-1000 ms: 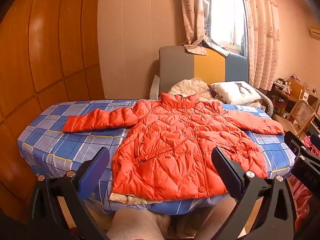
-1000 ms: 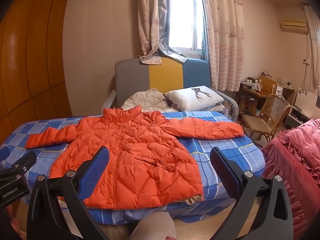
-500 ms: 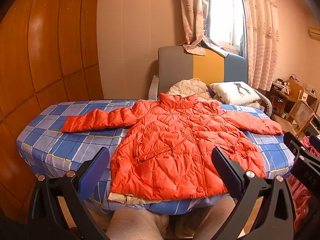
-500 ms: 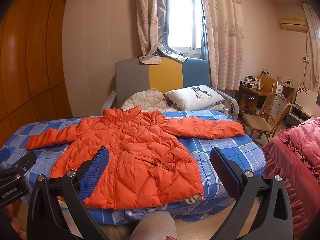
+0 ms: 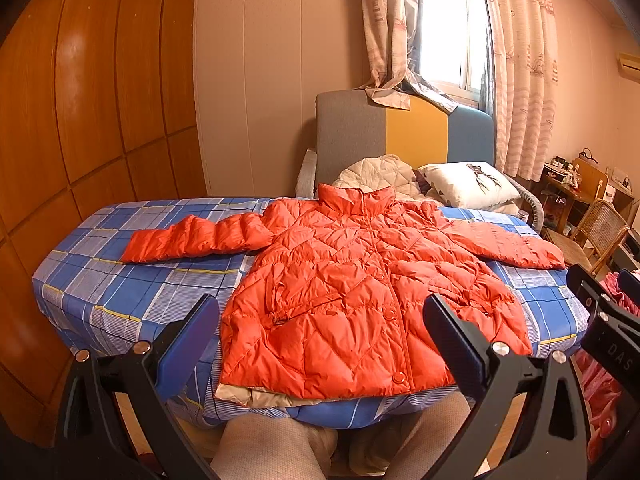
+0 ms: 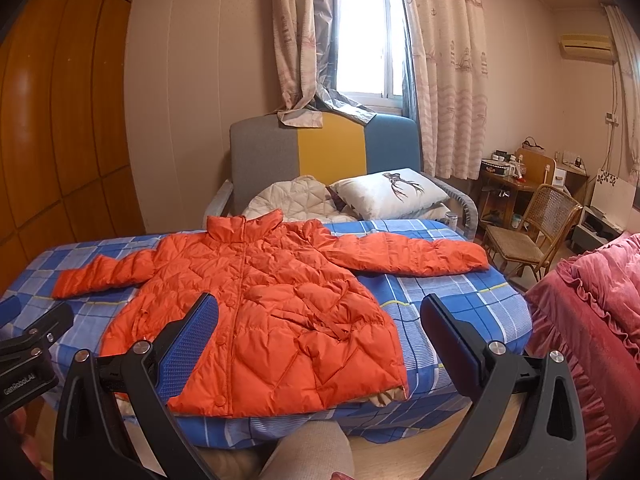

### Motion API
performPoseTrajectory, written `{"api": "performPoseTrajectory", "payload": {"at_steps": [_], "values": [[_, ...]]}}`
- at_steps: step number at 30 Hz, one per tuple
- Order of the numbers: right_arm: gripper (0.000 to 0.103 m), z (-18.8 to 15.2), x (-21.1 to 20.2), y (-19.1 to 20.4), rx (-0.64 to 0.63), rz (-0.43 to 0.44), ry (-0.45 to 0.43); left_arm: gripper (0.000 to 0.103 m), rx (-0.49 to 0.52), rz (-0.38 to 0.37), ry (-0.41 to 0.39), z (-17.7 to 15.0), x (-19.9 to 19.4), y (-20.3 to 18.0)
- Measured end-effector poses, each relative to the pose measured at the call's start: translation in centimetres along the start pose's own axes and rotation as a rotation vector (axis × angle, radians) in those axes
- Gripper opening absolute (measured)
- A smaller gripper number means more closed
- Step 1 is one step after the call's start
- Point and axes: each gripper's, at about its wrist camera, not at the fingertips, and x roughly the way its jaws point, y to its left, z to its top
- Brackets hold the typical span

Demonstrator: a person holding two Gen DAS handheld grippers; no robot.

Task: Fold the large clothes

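Note:
An orange quilted puffer jacket point(image 5: 352, 292) lies flat, front up, on a bed with a blue plaid sheet point(image 5: 132, 292); both sleeves are spread sideways, and the right wrist view shows the jacket point(image 6: 260, 312) too. My left gripper point(image 5: 320, 328) hangs open in front of the hem, short of the bed's near edge, holding nothing. My right gripper point(image 6: 318, 326) is open too, level with the jacket's lower right part and apart from it. Each gripper's body shows at the edge of the other's view.
A grey, yellow and blue headboard point(image 6: 320, 152), a white pillow point(image 6: 392, 192) and a cream quilted garment point(image 6: 292, 200) lie behind the jacket. A wicker chair point(image 6: 528, 232) and a pink bedspread point(image 6: 592, 320) stand right; a wooden wardrobe point(image 5: 80, 100) stands left. The person's knee point(image 5: 276, 448) is below.
Both views have shifted only slightly; the jacket lies as before and both grippers stay open.

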Motion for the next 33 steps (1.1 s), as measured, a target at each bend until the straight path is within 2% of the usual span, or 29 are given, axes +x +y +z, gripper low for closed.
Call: {"api": "performPoseTrajectory", "payload": {"at_steps": [33], "values": [[0.1, -0.22, 0.17, 0.14, 0.002, 0.005, 0.003, 0.101, -0.002, -0.002, 0.009, -0.55, 0.49, -0.21]]}}
